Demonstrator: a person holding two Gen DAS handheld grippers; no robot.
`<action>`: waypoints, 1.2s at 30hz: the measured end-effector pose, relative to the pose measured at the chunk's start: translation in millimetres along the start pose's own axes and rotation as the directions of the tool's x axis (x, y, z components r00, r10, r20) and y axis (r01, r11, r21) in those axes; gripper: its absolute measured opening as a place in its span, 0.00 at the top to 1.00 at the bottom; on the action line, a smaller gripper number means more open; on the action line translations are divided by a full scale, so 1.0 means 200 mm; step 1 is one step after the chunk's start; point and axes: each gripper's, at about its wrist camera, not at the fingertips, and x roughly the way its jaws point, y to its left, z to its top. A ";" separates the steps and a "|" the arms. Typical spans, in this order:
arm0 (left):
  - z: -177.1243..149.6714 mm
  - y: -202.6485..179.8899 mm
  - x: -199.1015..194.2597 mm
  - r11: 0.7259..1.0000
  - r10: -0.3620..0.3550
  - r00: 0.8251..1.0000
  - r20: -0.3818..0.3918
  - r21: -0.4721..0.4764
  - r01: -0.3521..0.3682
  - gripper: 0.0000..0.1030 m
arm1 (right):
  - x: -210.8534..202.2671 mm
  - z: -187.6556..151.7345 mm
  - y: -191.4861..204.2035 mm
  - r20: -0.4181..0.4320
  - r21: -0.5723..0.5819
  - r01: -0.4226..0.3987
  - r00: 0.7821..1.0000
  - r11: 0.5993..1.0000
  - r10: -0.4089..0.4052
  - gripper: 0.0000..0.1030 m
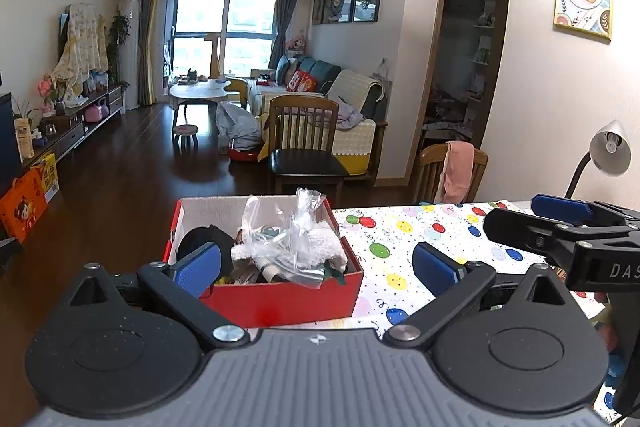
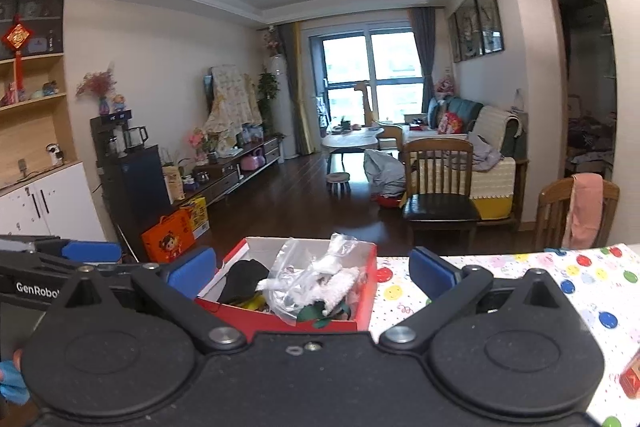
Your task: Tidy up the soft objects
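A red cardboard box (image 1: 280, 301) stands at the left end of the table, also in the right wrist view (image 2: 366, 269). Inside it lie a clear plastic bag (image 1: 286, 227), a white fluffy toy (image 1: 320, 243) and a black soft item (image 1: 206, 237); they show in the right wrist view too: the bag (image 2: 304, 267), the toy (image 2: 340, 285), the black item (image 2: 244, 277). My left gripper (image 1: 316, 269) is open and empty just before the box. My right gripper (image 2: 312, 273) is open and empty, also before the box. It shows at the right of the left wrist view (image 1: 560, 227).
The table wears a white cloth with coloured balloons (image 1: 400, 251). A grey desk lamp (image 1: 608, 151) stands at its far right. Wooden chairs (image 1: 306, 143) stand beyond the table, one with a pink cloth (image 1: 456, 171). A red object (image 2: 632, 379) lies at the right edge.
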 end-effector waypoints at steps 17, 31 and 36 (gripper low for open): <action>-0.08 -0.09 -0.10 1.000 -0.001 1.000 0.008 0.019 0.001 0.00 | -0.20 -0.11 0.02 -0.029 0.037 0.121 0.992 0.992 -0.120 0.00; -0.17 -0.19 -0.18 0.996 -0.066 0.998 -0.013 0.053 0.067 0.00 | -0.35 -0.22 0.02 -0.050 0.086 0.222 0.975 0.971 -0.219 0.00; -0.18 -0.21 -0.19 0.995 -0.081 0.997 -0.016 0.053 0.082 0.00 | -0.39 -0.25 0.01 -0.055 0.113 0.260 0.965 0.959 -0.256 0.00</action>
